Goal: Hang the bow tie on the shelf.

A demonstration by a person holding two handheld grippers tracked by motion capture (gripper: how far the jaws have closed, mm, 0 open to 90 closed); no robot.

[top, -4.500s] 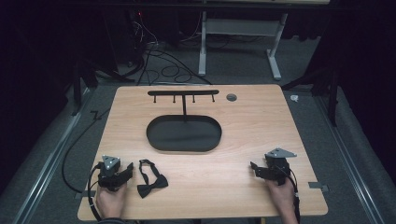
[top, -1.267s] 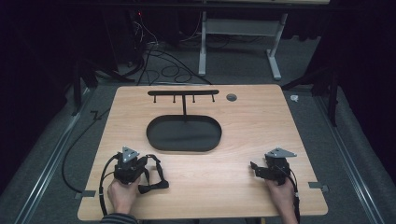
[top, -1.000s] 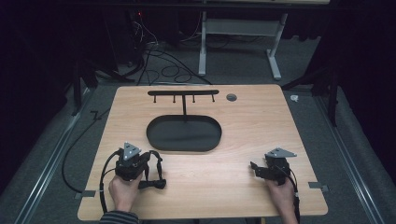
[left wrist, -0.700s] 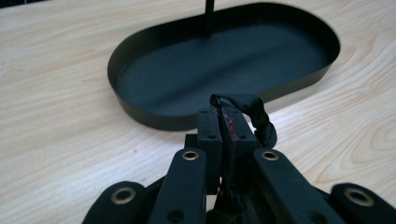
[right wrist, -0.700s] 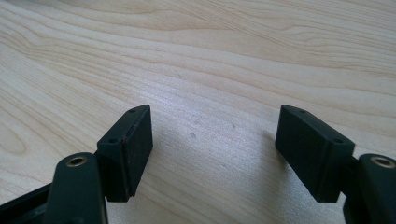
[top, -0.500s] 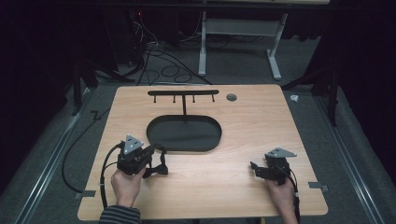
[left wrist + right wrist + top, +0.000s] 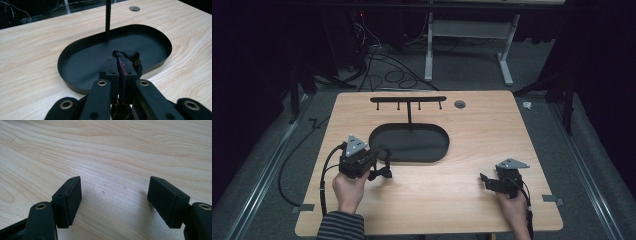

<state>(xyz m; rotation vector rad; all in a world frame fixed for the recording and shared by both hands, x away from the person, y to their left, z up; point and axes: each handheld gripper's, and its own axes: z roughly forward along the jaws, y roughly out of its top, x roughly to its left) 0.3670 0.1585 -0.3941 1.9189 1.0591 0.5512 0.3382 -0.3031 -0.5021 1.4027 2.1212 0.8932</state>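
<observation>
Two grippers: left gripper (image 7: 379,162), jaws clamped on a black strap (image 7: 383,172), has lifted it from the table (image 7: 462,200) toward the tray (image 7: 412,157) rim; left gripper view shows red between the pads (image 7: 130,67); right gripper (image 7: 486,181) rests apart, jaws wide, bare wood between.

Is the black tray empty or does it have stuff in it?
Empty. The black tray shows a bare floor, with just its own post standing in it.
</observation>
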